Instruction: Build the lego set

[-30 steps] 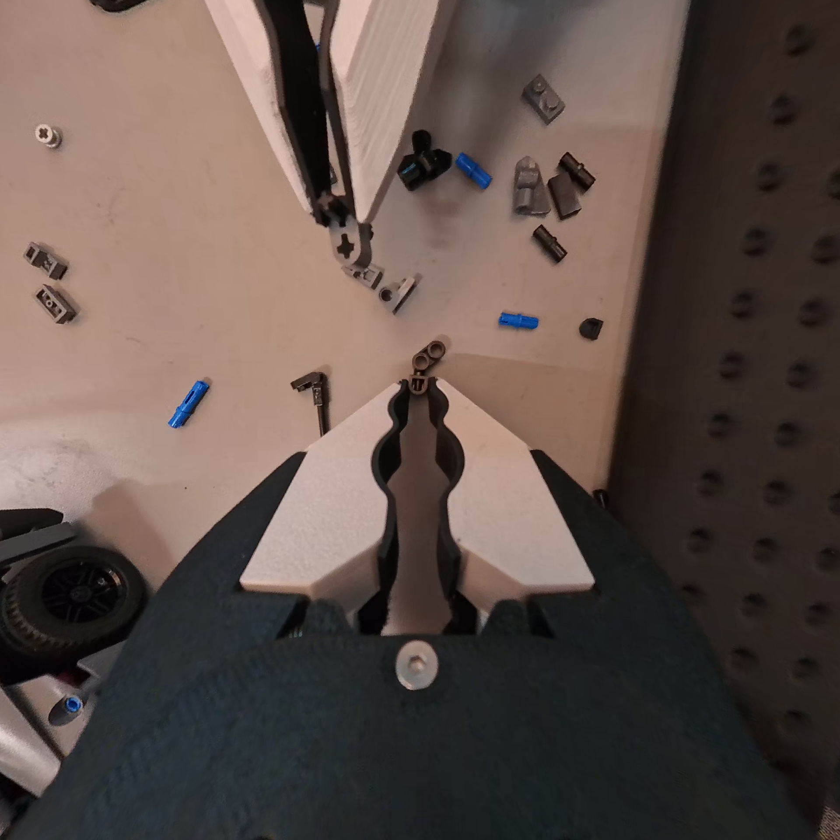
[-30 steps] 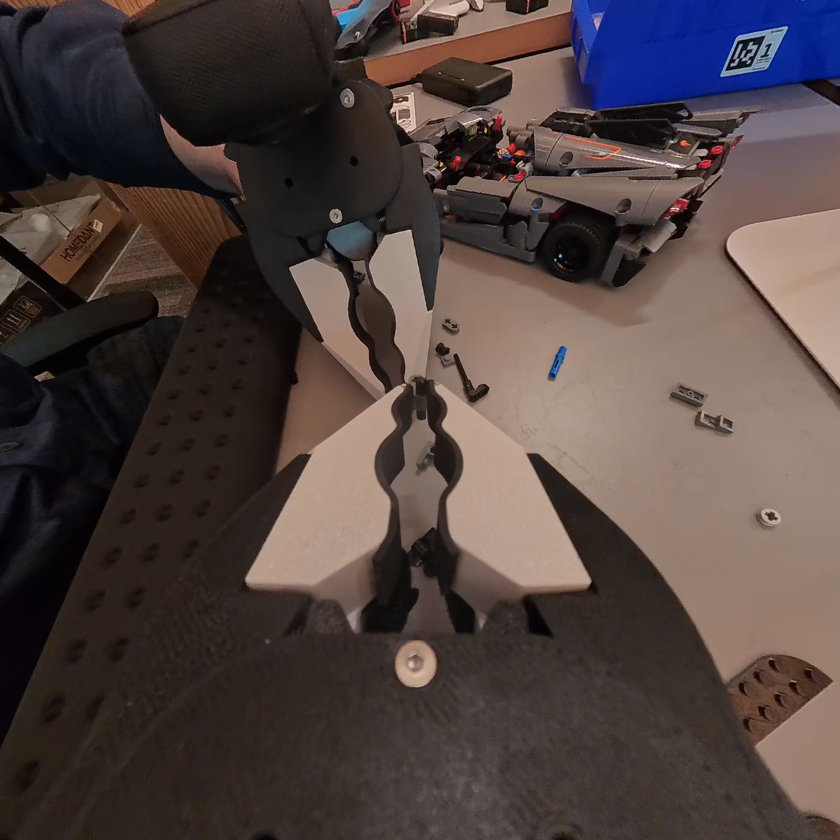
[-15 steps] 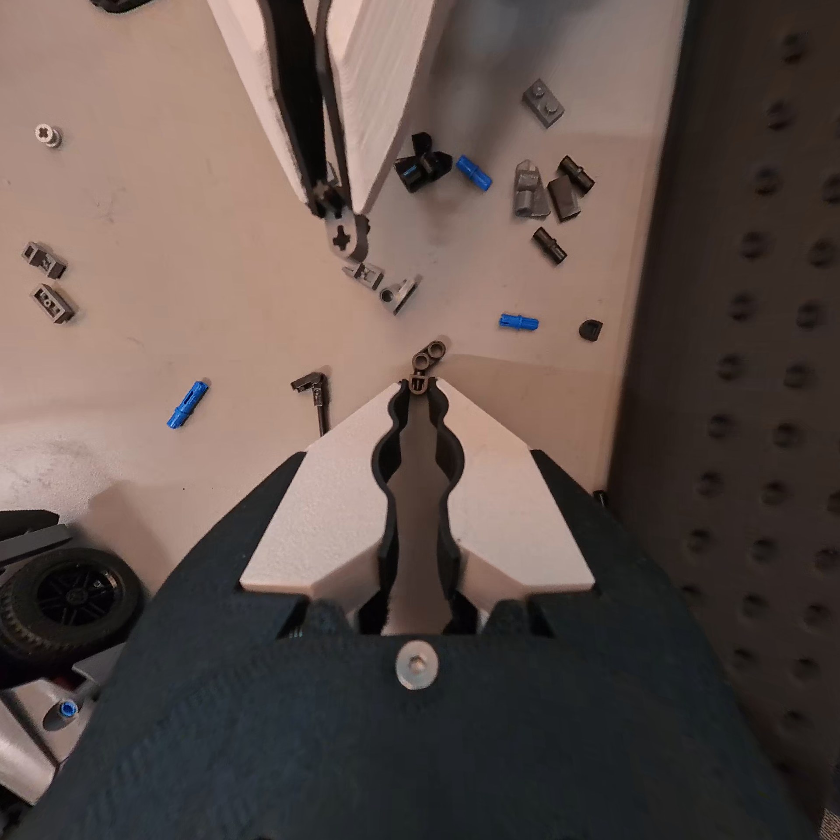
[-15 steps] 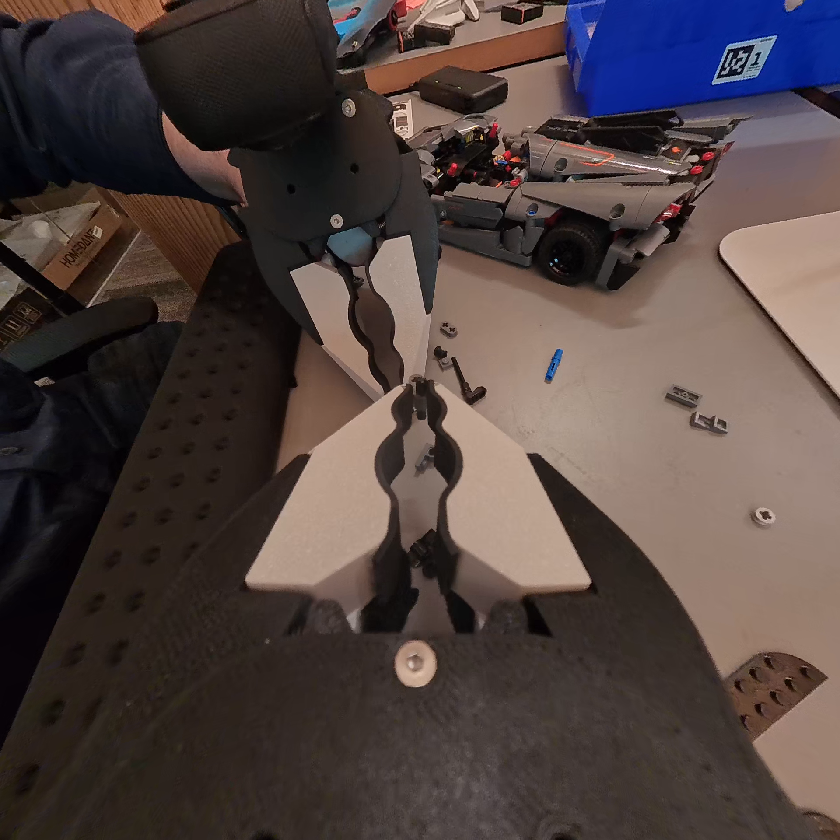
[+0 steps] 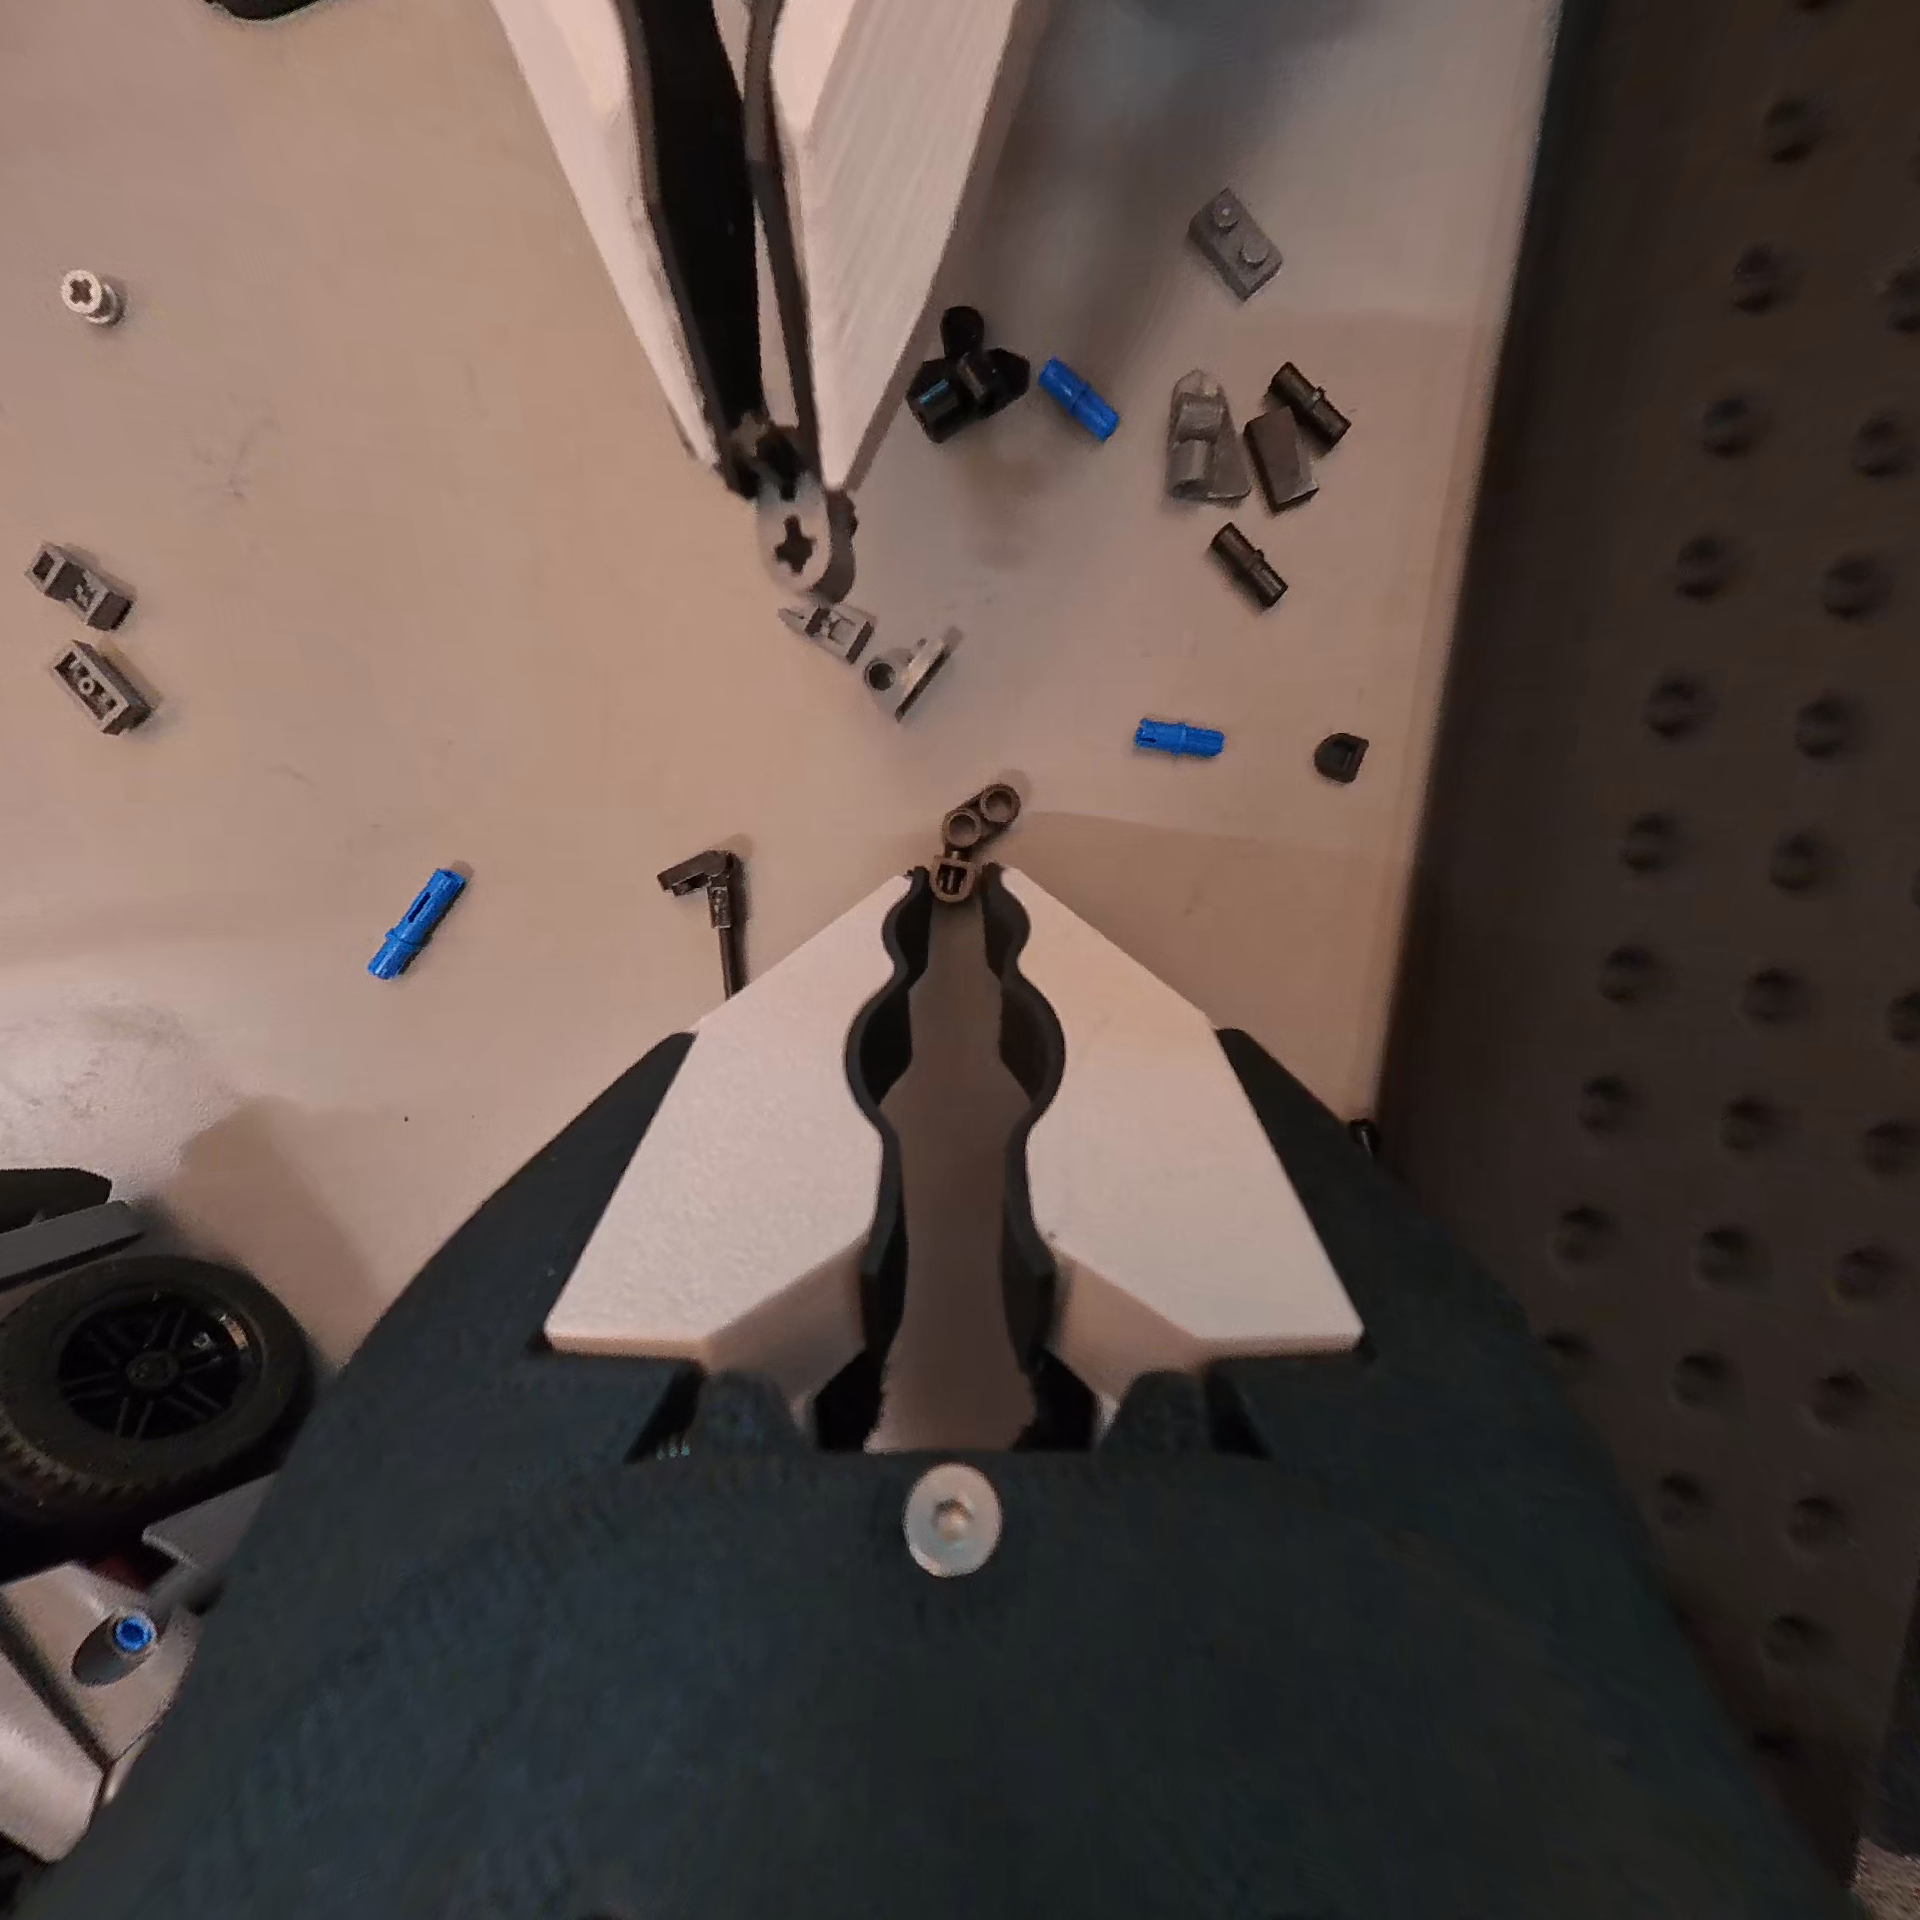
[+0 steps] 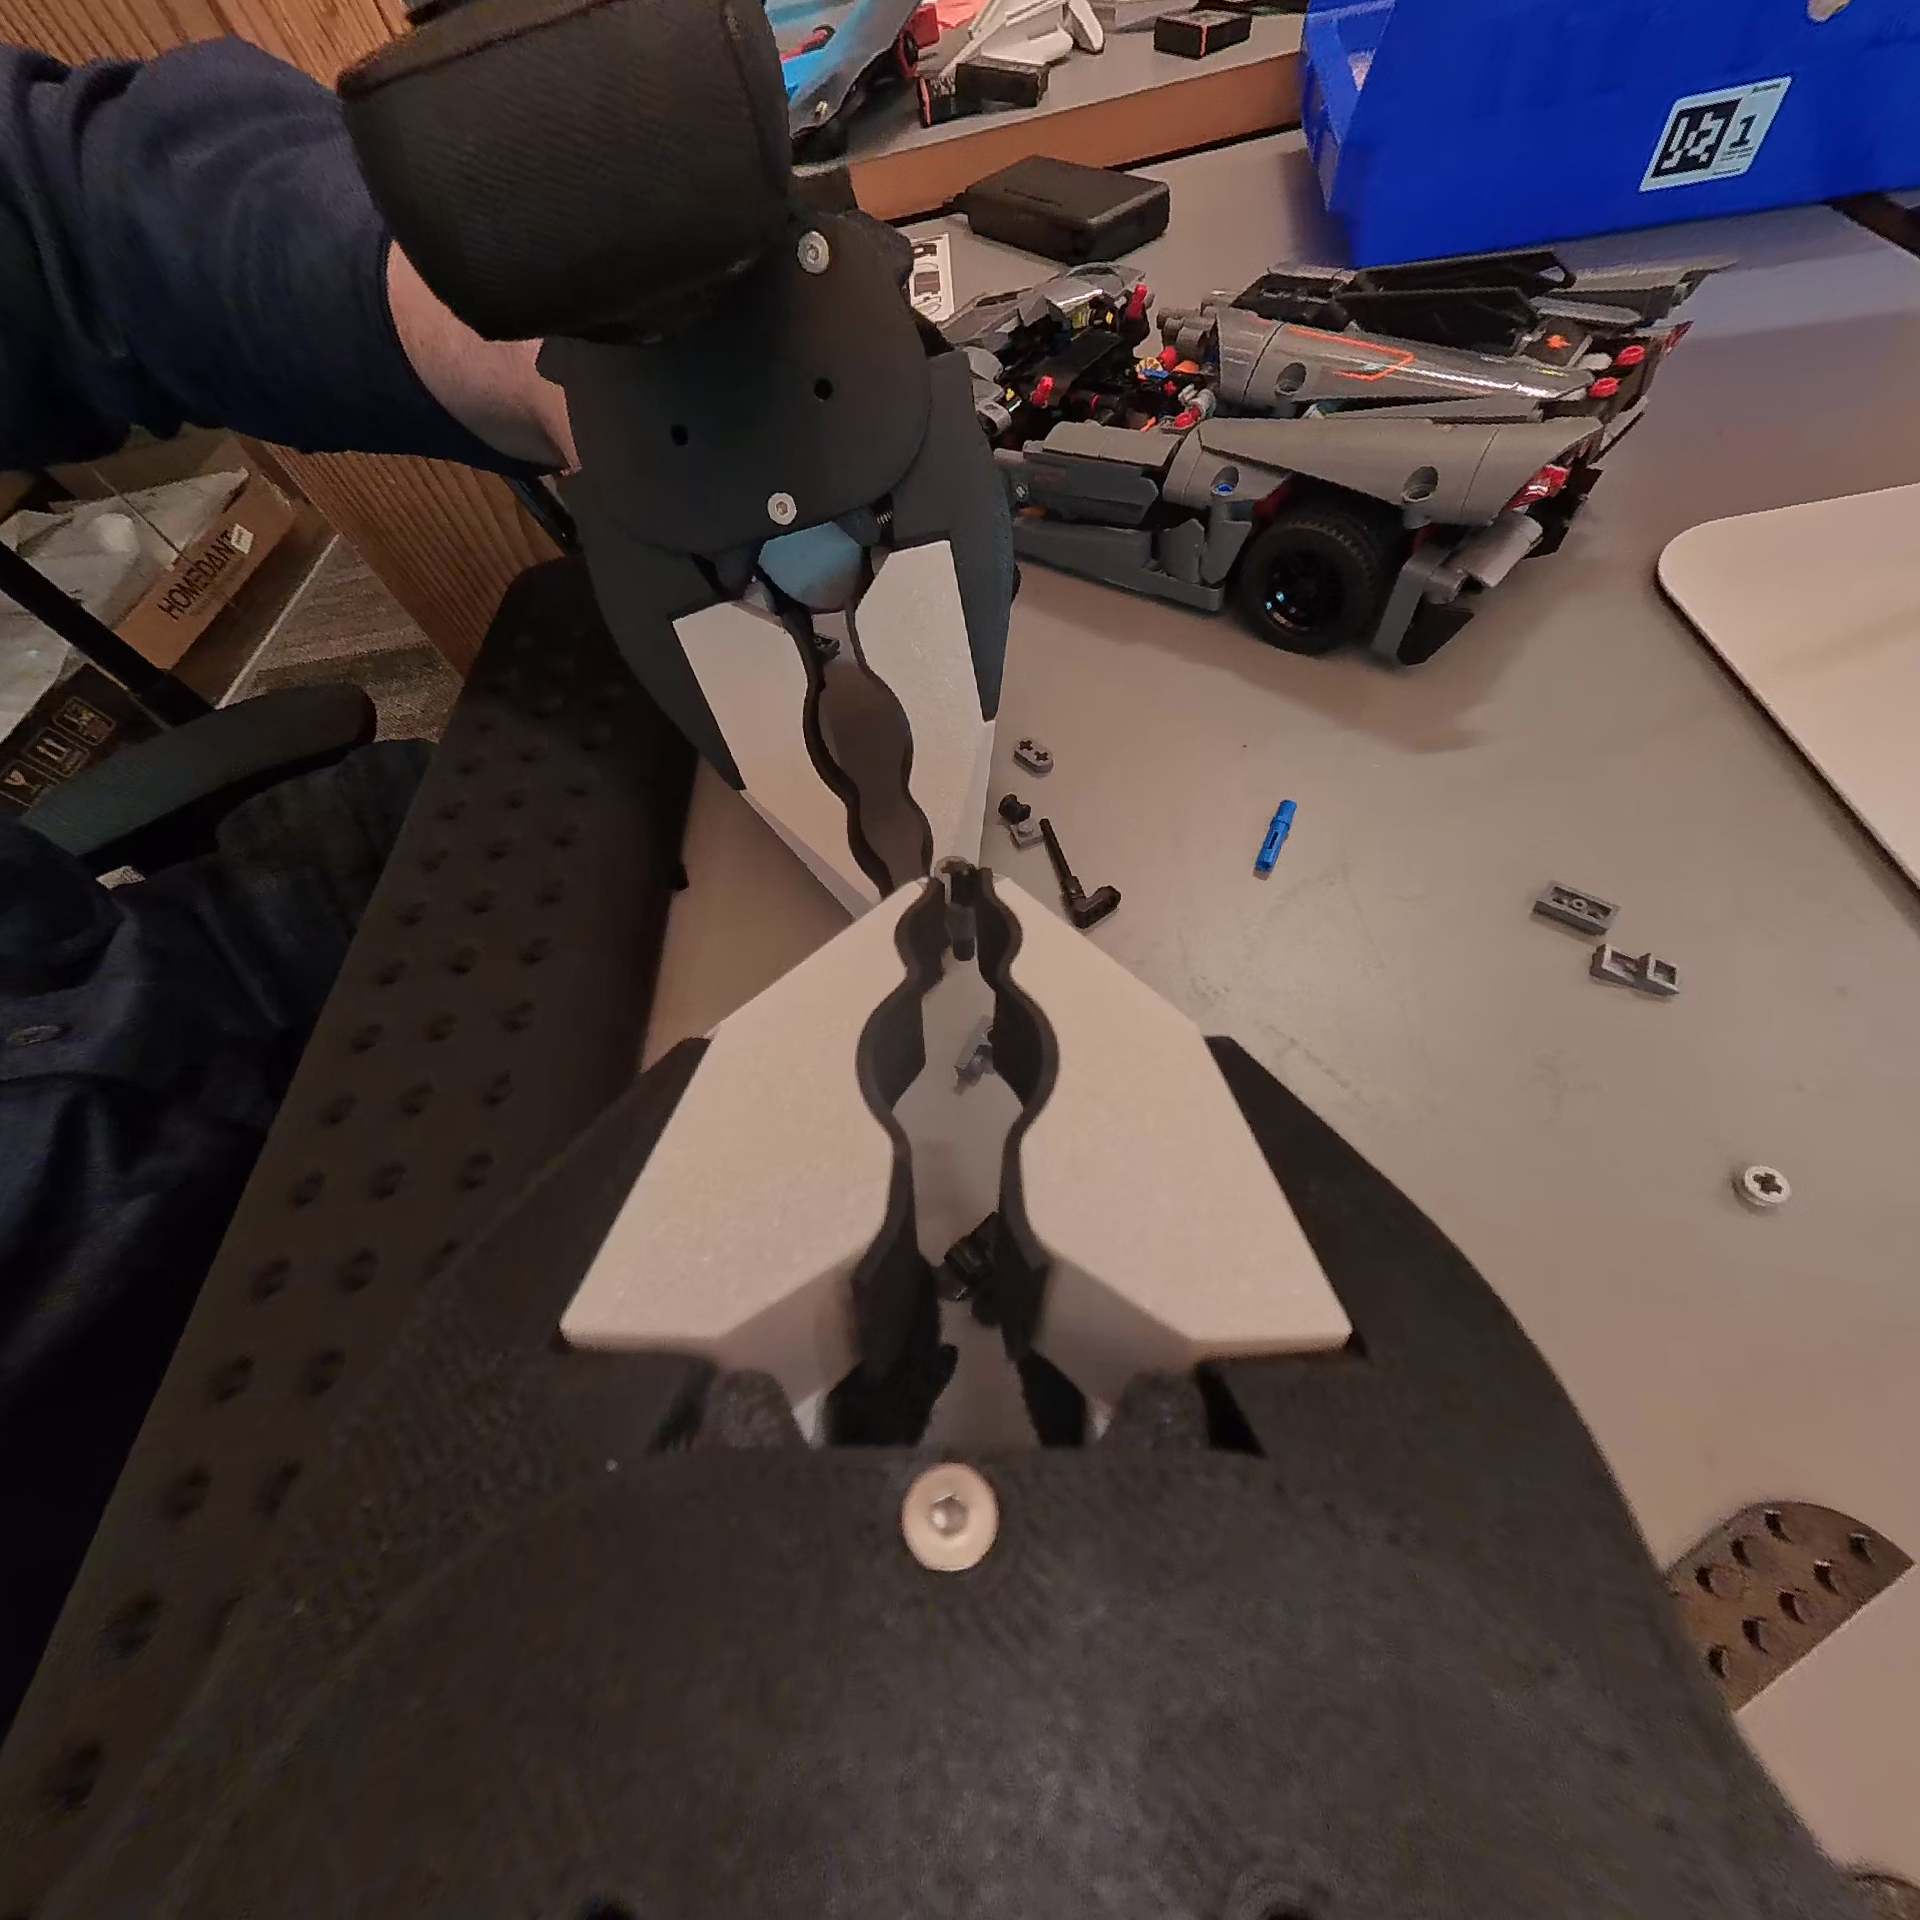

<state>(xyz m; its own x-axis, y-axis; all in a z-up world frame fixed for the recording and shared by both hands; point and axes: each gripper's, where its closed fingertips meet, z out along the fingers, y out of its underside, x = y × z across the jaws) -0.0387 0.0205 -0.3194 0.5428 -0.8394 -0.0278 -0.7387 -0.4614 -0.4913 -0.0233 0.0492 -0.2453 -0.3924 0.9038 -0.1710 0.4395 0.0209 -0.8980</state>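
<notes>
Left gripper (image 5: 954,876): jaws closed to a narrow slot, tips pinching a small dark brown connector piece (image 5: 953,875). A second brown two-hole connector (image 5: 982,814) lies on the table just beyond the tips, apart from them.

Right gripper (image 5: 787,480): seen from the left wrist view coming in from above, jaws nearly together on a grey piece with a cross-shaped hole (image 5: 802,542), which hangs below the tips. In its own view the tips (image 6: 958,883) clamp something thin and dark; poor angle, probably that same piece edge-on.

The two grippers' tips sit close together over the beige table (image 5: 312,436).

Loose parts scattered around: blue pins (image 5: 416,923), (image 5: 1178,739), black pins (image 5: 1247,563), grey plates (image 5: 1234,245).

Part-built grey lego car (image 6: 1351,457) stands farther back on the table, well apart from the grippers; blue bin (image 6: 1558,114) behind it.
</notes>
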